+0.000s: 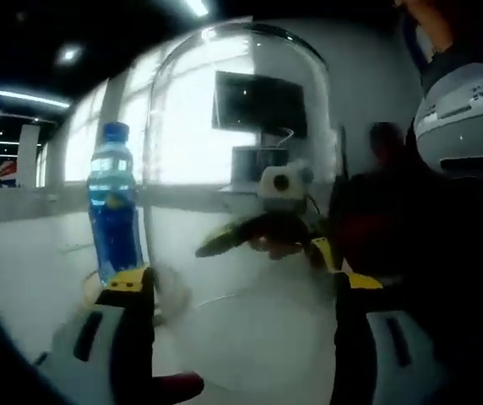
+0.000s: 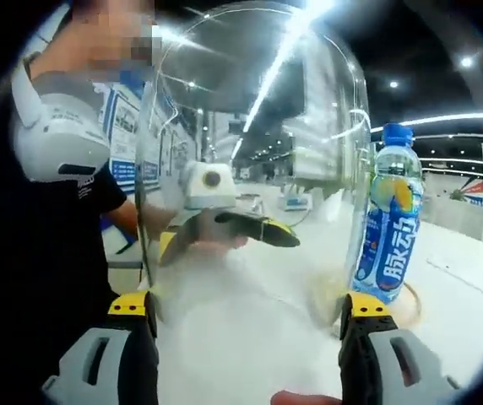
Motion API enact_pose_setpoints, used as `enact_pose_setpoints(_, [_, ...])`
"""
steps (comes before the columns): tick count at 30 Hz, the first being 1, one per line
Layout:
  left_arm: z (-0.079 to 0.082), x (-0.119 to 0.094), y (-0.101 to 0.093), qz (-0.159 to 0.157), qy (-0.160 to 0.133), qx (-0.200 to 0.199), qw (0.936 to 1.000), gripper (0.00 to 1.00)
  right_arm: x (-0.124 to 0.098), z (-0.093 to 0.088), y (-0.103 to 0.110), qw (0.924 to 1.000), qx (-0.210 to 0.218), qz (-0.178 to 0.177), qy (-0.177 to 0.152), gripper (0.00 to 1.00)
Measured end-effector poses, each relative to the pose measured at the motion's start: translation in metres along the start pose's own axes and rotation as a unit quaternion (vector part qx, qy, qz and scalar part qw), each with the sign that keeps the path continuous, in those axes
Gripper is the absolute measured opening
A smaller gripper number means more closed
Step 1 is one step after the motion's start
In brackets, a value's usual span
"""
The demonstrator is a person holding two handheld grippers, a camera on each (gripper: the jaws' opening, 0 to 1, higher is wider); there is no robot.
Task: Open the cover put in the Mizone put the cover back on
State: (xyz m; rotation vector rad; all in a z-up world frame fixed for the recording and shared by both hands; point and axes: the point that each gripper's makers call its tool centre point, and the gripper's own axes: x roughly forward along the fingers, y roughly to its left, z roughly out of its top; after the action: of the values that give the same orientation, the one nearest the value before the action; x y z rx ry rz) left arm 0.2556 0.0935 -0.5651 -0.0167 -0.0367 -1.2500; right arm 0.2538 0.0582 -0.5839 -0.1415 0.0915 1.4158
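The clear dome cover is held up between the two sets of tongs, pinched from opposite sides: the left tongs clamp it, and the right tongs clamp it from the far side. The Mizone bottle stands upright on the white desk, just beside the dome and outside it, on what looks like a round base.

The likely trouble is the dome's rim brushing the tall, narrow bottle and tipping it, since the two sit so close. Smooth clear plastic may also slip if either grip loosens. Away from the dome the desk lies open, while a person's body crowds the opposite side.
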Motion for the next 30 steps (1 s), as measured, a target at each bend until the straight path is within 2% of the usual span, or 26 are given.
enact_pose_setpoints(4, [0.001,0.0,0.0,-0.006,-0.015,-0.002,0.9999,0.76,0.0,0.004,-0.001,0.9991,0.025,0.004,-0.034,0.84])
enact_pose_setpoints(11, [0.001,0.001,-0.001,-0.015,-0.016,-0.004,0.9998,0.76,0.002,0.008,-0.002,0.9972,0.044,0.026,-0.054,0.87])
enact_pose_setpoints(20, [0.002,0.001,-0.003,-0.019,-0.02,-0.005,0.9996,0.76,0.005,0.012,0.001,0.9956,0.058,0.026,-0.069,0.89])
enact_pose_setpoints(26, [0.002,0.002,-0.003,-0.02,-0.023,-0.006,0.9995,0.77,0.004,0.014,0.001,0.9922,0.06,0.017,-0.108,0.89])
enact_pose_setpoints(30, [0.002,0.002,-0.004,-0.016,-0.026,-0.009,0.9995,0.77,0.004,0.016,0.0,0.9909,0.062,0.018,-0.118,0.89])
